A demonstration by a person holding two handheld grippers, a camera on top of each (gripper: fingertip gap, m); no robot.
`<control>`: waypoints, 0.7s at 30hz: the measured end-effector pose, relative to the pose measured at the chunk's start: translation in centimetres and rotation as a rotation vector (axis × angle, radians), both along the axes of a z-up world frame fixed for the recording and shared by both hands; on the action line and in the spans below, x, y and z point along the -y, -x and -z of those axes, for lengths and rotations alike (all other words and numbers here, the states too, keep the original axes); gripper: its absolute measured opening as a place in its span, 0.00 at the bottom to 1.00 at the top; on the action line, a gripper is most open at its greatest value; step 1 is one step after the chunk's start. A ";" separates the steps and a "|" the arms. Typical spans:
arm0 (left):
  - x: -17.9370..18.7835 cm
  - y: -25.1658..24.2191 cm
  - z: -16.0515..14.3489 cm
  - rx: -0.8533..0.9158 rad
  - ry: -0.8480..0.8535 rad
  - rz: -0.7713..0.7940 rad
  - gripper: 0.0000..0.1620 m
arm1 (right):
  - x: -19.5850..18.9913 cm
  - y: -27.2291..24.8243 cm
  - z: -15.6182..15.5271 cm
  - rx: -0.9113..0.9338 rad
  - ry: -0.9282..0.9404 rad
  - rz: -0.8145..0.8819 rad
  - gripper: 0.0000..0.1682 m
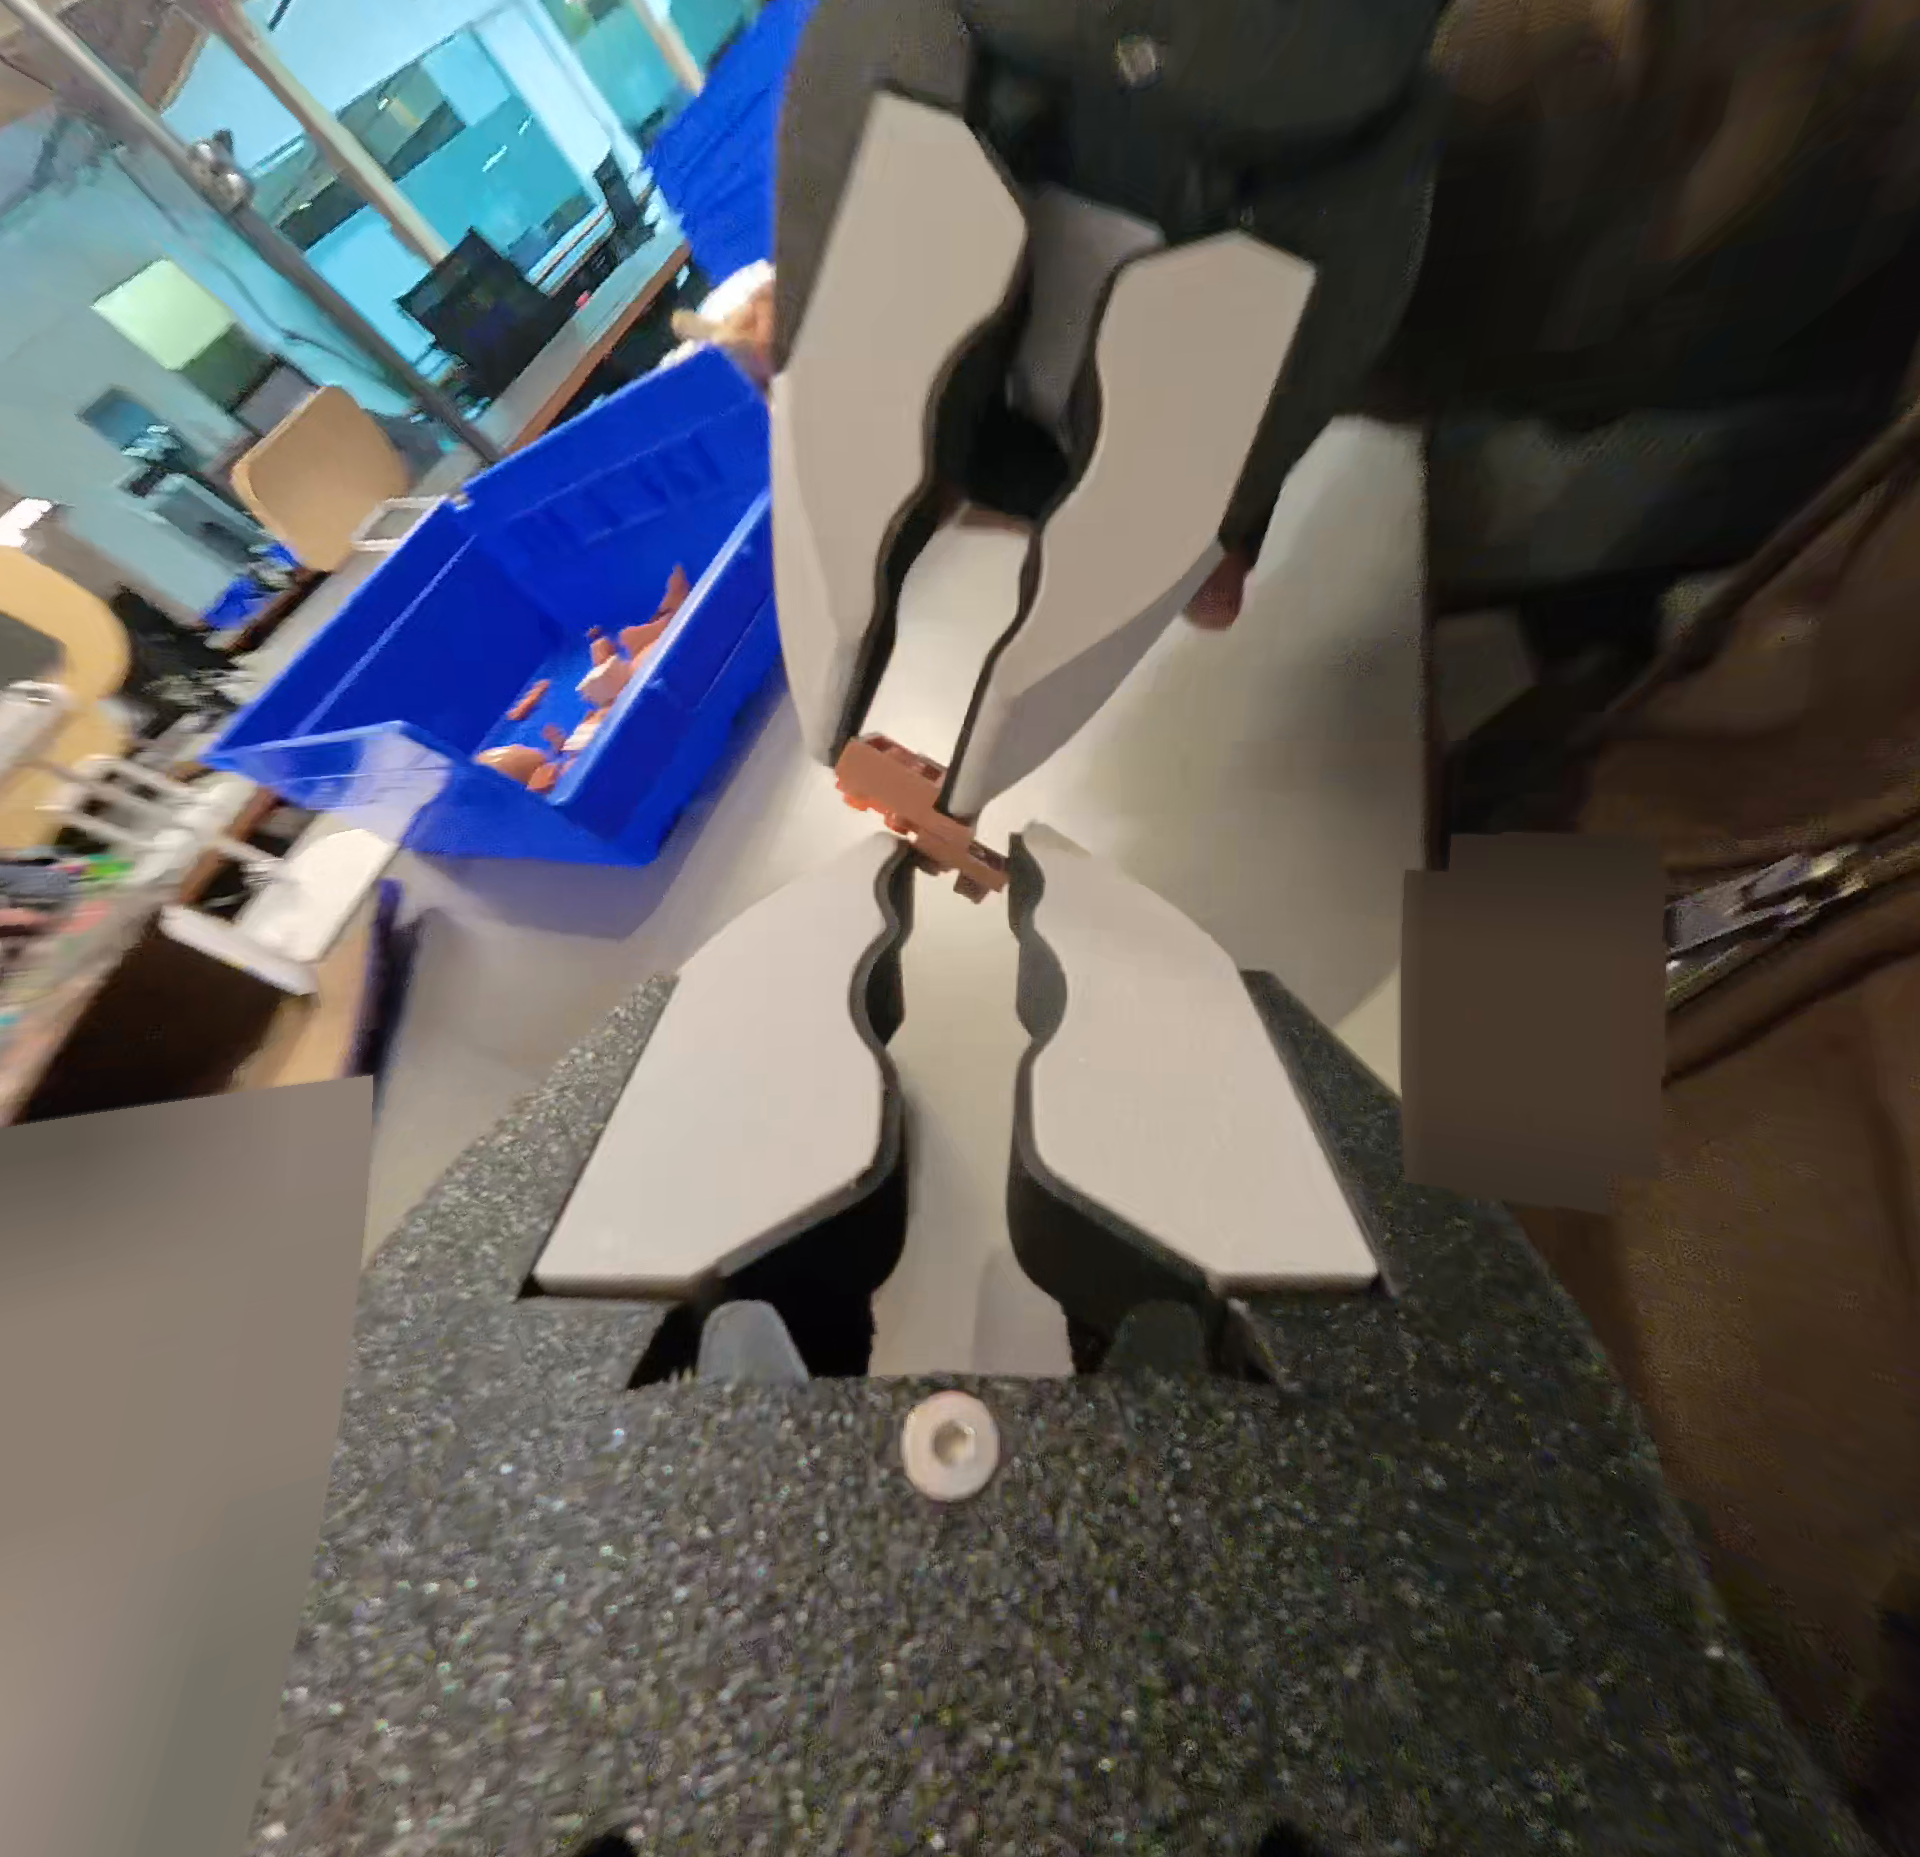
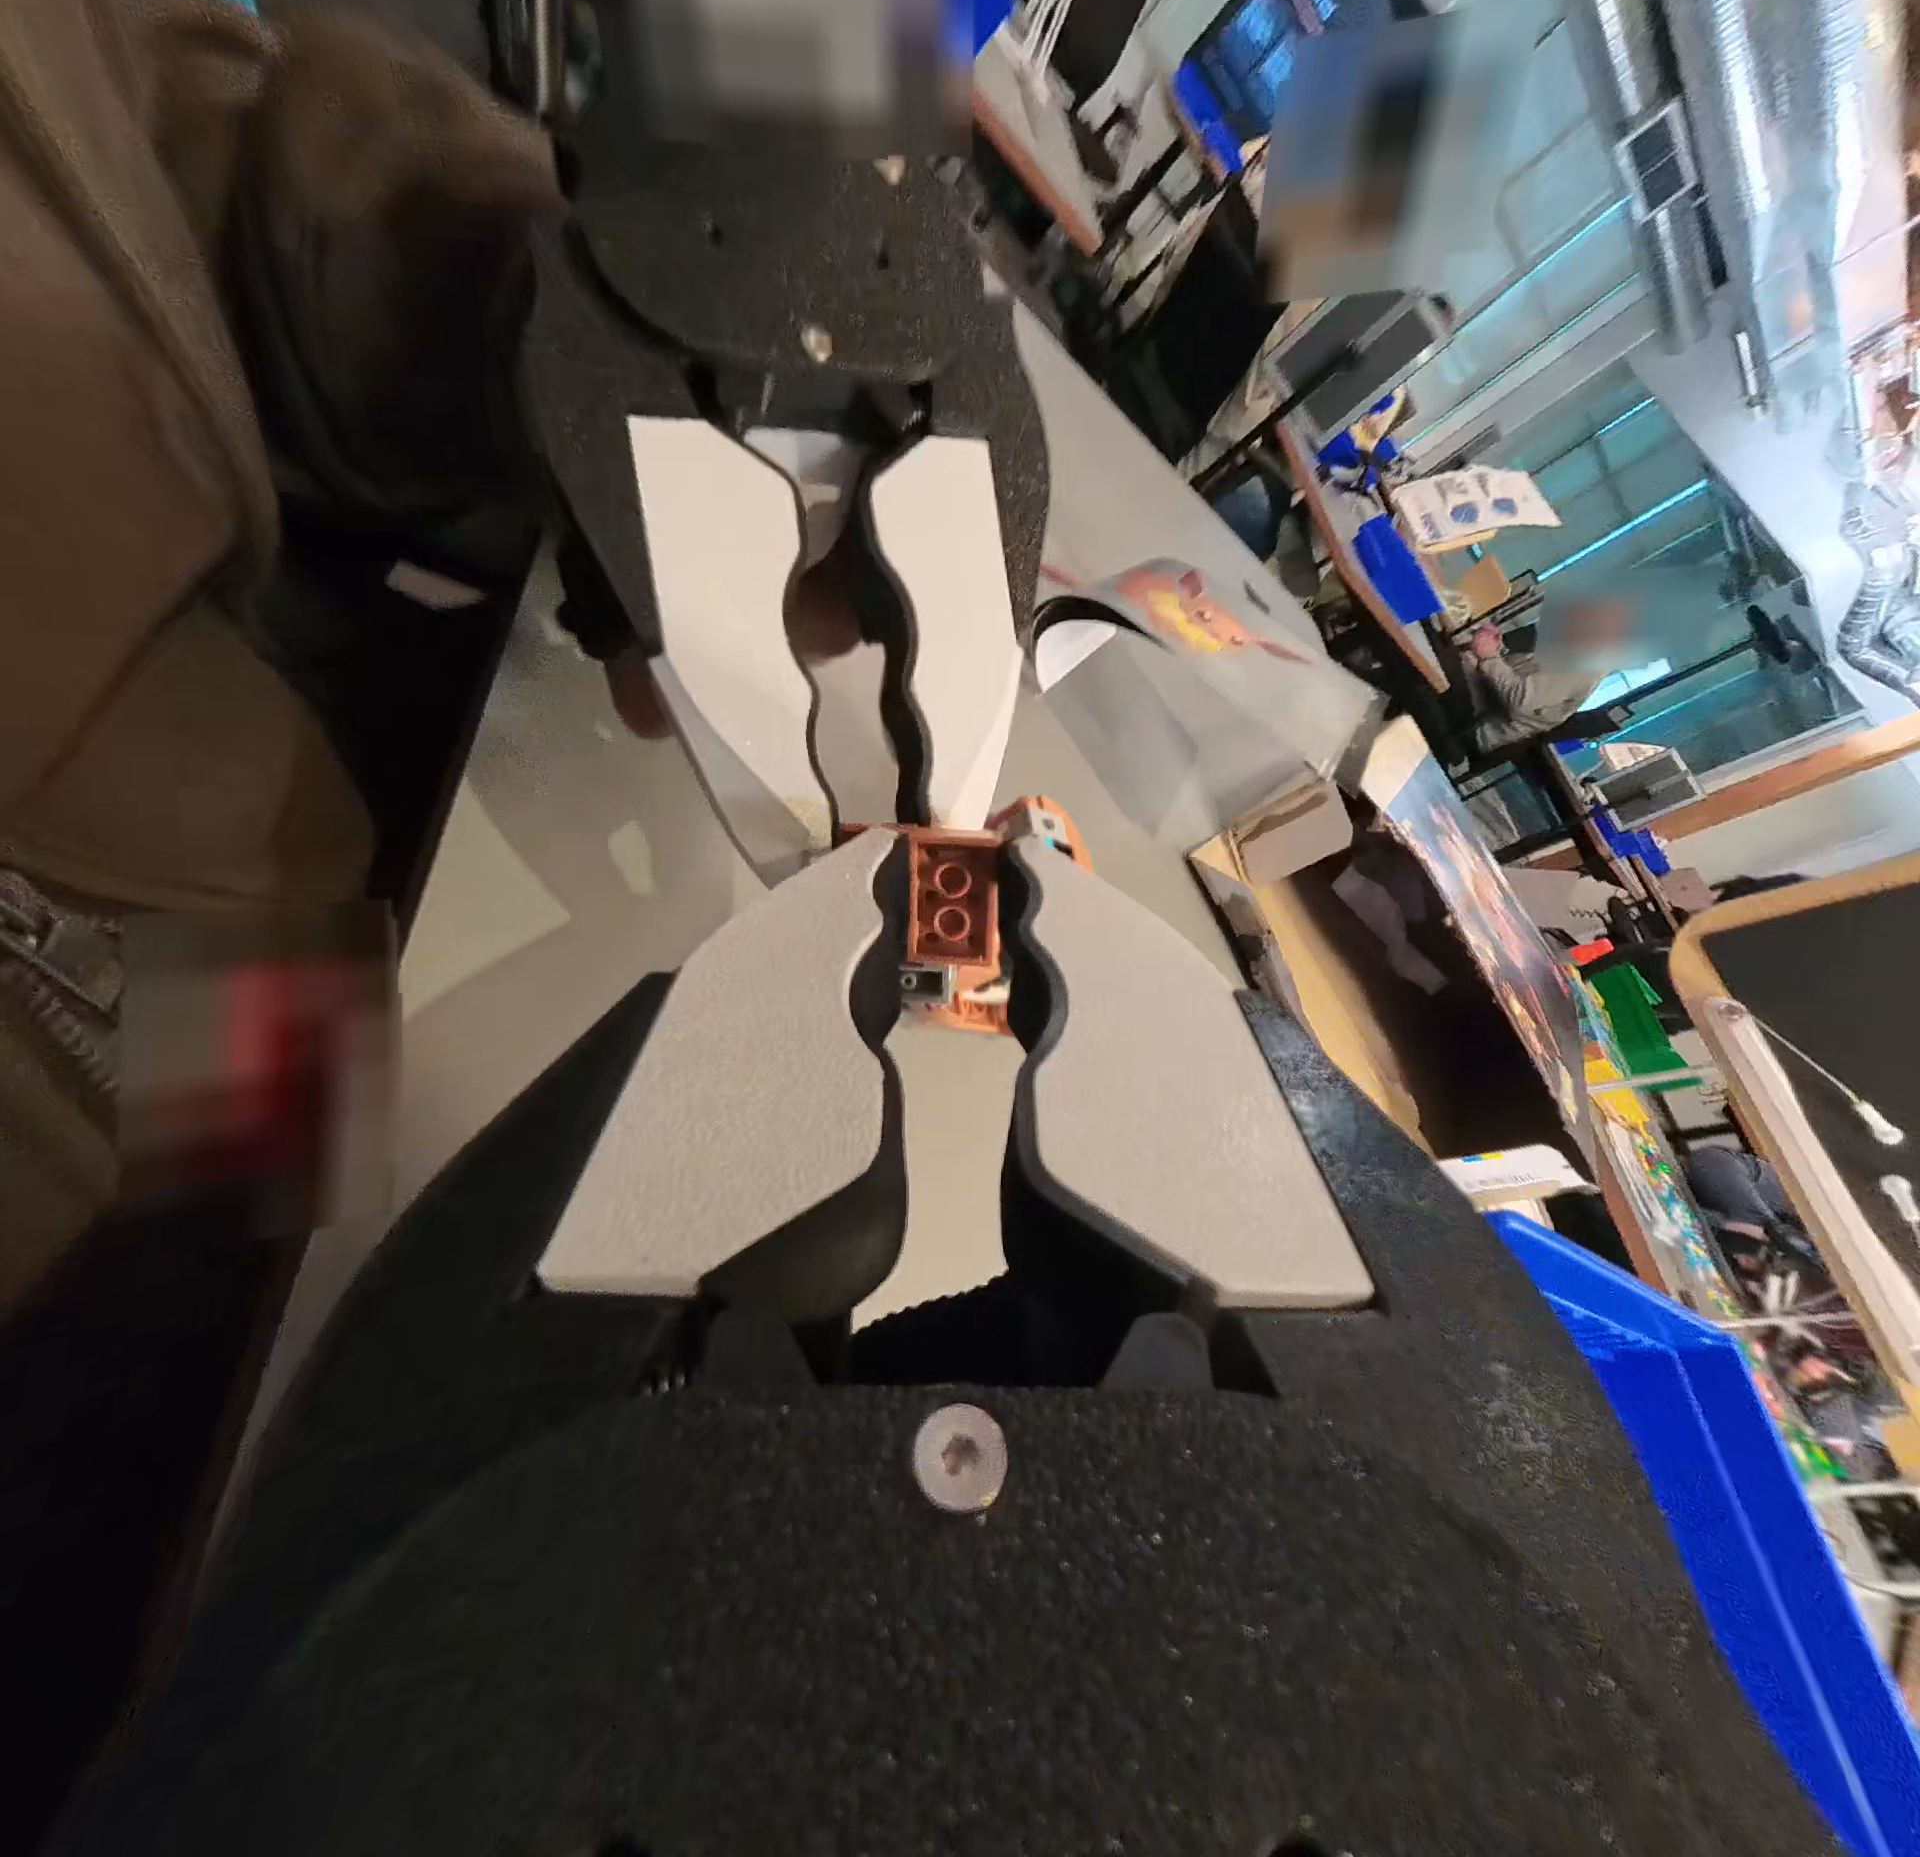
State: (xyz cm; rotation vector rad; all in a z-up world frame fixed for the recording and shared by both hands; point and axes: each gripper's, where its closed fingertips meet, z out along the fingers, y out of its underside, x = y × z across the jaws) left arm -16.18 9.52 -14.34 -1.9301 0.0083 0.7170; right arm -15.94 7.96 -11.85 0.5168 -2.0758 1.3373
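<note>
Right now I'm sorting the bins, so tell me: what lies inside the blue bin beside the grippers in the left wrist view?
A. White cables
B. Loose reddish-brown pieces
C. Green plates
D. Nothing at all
B: the blue bin holds scattered reddish-brown pieces on its floor, the same colour as the brick assembly between the two grippers.

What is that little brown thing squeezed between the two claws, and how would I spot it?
Start at the blue bin on the grey table; beside it the two grippers meet tip to tip. Between the tips sits a brown brick piece, studded, held from both ends. Unlike the loose brown pieces in the bin, it is held above the table.
</note>
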 end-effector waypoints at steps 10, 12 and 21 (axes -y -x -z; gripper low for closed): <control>0.1 0.5 -0.6 0.130 -0.156 -0.001 0.09 | -0.6 1.0 -0.7 0.035 0.219 0.106 0.09; 0.0 0.5 -0.9 0.188 -0.220 -0.002 0.06 | -0.7 1.1 -1.1 -0.001 0.242 0.143 0.09; -0.3 0.4 -1.0 0.219 -0.245 -0.050 0.06 | -1.3 0.8 -1.1 -0.015 0.296 0.168 0.09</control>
